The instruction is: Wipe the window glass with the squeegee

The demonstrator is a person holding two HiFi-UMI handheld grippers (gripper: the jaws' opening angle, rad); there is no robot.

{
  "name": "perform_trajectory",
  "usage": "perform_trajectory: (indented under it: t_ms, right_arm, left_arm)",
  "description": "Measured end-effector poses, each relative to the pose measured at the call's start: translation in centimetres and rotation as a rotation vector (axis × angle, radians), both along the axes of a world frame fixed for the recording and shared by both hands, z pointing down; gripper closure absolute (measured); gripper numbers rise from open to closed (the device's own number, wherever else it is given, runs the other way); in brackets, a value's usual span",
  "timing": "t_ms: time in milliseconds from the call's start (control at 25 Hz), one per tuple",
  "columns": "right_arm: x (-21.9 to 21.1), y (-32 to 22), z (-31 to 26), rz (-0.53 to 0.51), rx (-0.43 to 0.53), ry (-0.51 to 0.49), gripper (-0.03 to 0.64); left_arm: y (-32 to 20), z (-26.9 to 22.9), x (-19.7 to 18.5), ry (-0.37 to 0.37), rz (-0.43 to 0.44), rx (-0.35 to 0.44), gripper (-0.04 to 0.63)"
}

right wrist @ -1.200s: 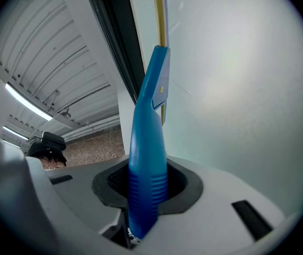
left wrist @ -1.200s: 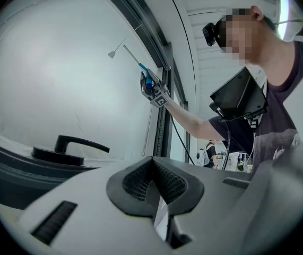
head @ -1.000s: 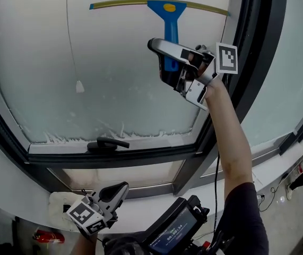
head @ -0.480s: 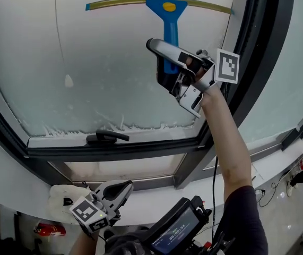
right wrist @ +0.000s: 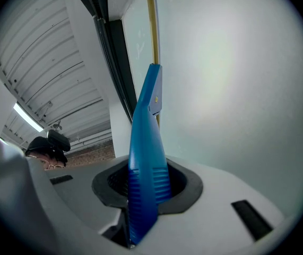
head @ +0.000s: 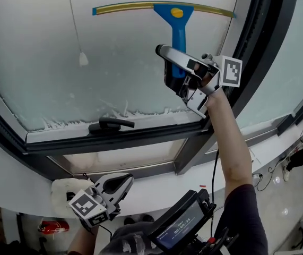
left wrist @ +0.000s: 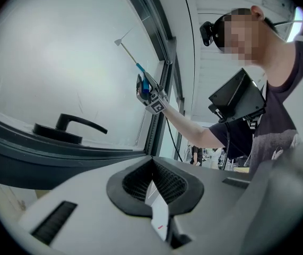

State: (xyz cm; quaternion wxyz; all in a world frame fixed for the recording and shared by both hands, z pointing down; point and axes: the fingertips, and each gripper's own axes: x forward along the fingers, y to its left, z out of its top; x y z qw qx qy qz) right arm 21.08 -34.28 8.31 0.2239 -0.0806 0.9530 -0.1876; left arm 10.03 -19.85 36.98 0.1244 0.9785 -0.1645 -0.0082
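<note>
Squeegee (head: 179, 23) blade sits nearer window handle (head: 111, 125) than a second ago: downstroke likely under way. Right gripper (head: 165, 67) jaws clamped on squeegee; left gripper (head: 126, 182) jaws together, empty.

Your light is soft daylight, coming through the window glass (head: 34, 62) at 12 o'clock. Both gripper views curve strongly, with black corners.

sill (head: 156, 187): white | on it: 1 white cloth (head: 62, 190) | left end
</note>
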Motion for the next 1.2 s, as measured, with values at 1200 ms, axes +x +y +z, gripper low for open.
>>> perform_trajectory:
  t_ms: [1200]
  right_arm:
    - [-0.2, 1.2, 8.5, 0.065, -0.110, -0.009, 0.526]
  left_arm:
    - [3.6, 0.5, -3.9, 0.055, 0.018, 0.016, 0.590]
